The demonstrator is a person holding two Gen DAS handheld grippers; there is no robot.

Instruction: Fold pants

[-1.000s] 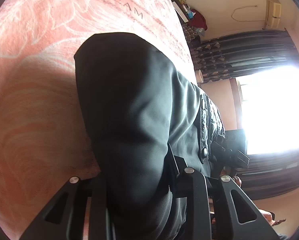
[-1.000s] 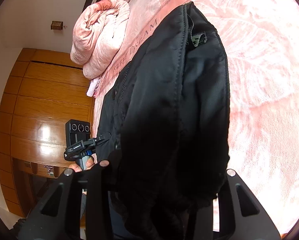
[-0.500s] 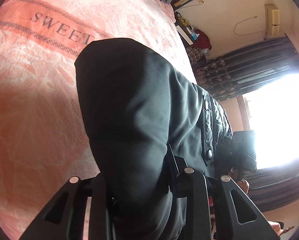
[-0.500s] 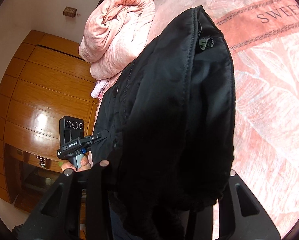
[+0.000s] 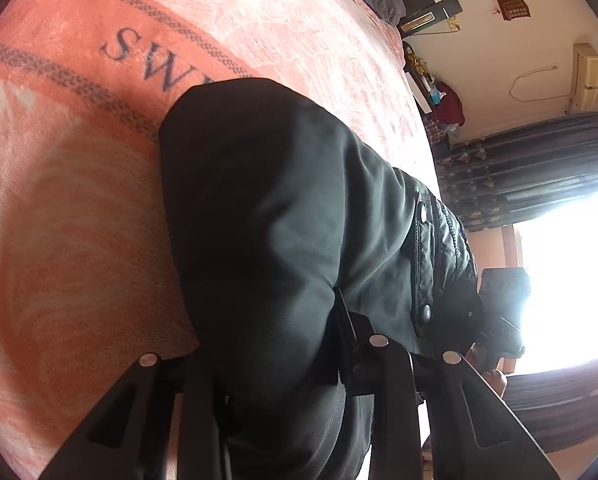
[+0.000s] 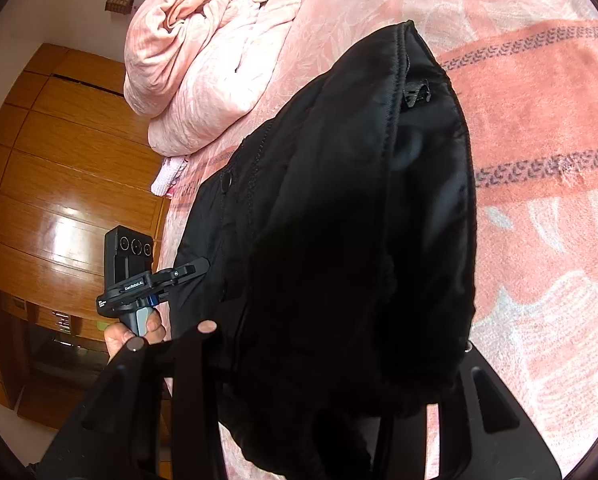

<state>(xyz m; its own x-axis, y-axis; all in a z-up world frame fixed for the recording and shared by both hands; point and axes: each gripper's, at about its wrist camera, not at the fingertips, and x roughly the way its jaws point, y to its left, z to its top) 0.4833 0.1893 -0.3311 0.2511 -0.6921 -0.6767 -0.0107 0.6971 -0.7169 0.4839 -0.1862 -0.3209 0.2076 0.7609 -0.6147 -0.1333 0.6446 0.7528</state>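
Observation:
The black pants hang bunched over both grippers above a pink bed. My left gripper is shut on the pants; the fabric drapes over its fingers and hides the tips. Snap buttons and a seam show on the right of the cloth. My right gripper is shut on the pants too, with the waistband and a small loop at the top. The left gripper's body and the hand holding it show at the left of the right wrist view.
The pink blanket with "SWEET" lettering covers the bed below. A rolled pink duvet lies at the far end. Wooden wardrobe panels stand beside the bed. Dark curtains and a bright window are on the right.
Both grippers have carried the pants along the bed toward its head: the lettering under them went from "DREAM" to "SWEET" and the duvet came closer. Both grips are unchanged.

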